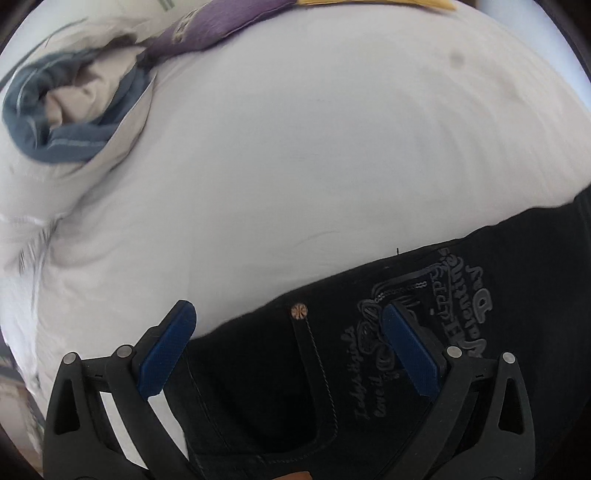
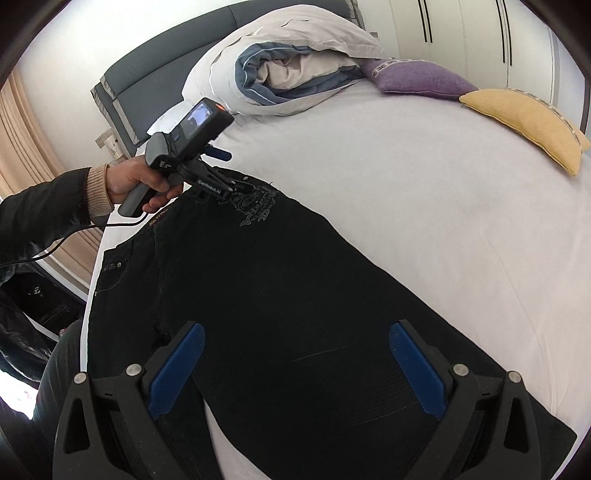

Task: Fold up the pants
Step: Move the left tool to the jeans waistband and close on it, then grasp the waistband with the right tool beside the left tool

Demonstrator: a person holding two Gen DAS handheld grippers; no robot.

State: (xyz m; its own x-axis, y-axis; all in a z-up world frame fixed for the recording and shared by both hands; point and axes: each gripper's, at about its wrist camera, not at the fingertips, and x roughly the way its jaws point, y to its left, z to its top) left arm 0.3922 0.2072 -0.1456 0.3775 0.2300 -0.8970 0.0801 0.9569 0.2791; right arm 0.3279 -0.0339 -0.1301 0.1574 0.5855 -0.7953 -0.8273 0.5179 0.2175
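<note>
Black jeans lie flat on the white bed sheet, waist toward the left, legs running to the lower right. My left gripper is open over the waist corner, by a copper rivet and a grey embroidered back pocket. It also shows in the right wrist view, held in a hand at the jeans' waist. My right gripper is open just above the upper leg of the jeans.
A rolled grey-and-white duvet lies at the head of the bed. A purple cushion and a yellow cushion lie at the far side. The grey headboard and a white wardrobe stand behind.
</note>
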